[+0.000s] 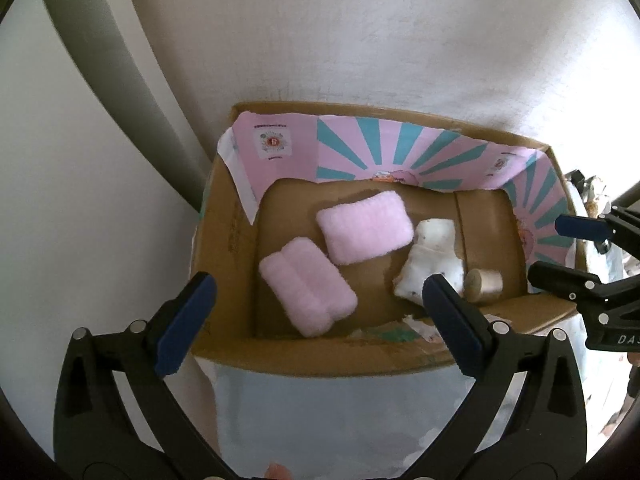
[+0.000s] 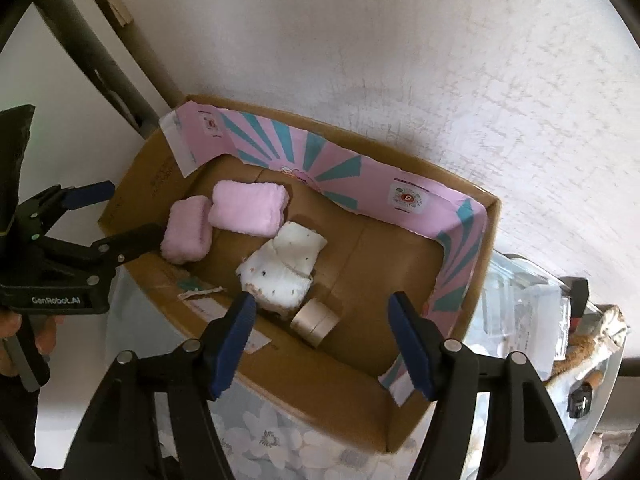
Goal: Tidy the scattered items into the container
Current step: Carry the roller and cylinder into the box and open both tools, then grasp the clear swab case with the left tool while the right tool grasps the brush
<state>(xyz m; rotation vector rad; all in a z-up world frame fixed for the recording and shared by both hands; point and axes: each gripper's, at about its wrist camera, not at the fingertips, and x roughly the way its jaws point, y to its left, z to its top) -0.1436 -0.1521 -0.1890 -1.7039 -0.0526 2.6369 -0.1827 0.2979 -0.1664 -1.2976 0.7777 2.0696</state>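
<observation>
An open cardboard box with a pink and teal lining stands against a white wall. Inside lie two fluffy pink rolled towels, a white speckled cloth and a small gold cylinder. My left gripper hovers open over the box's near edge, empty. My right gripper is open above the box's near right part, empty. Each gripper shows in the other view, the right gripper at the right edge and the left gripper at the left edge.
The box sits on a table covered with a pale floral cloth. Clear plastic packaging and small clutter lie to the right of the box. A dark grey pipe runs along the wall on the left. A hand holds the left gripper.
</observation>
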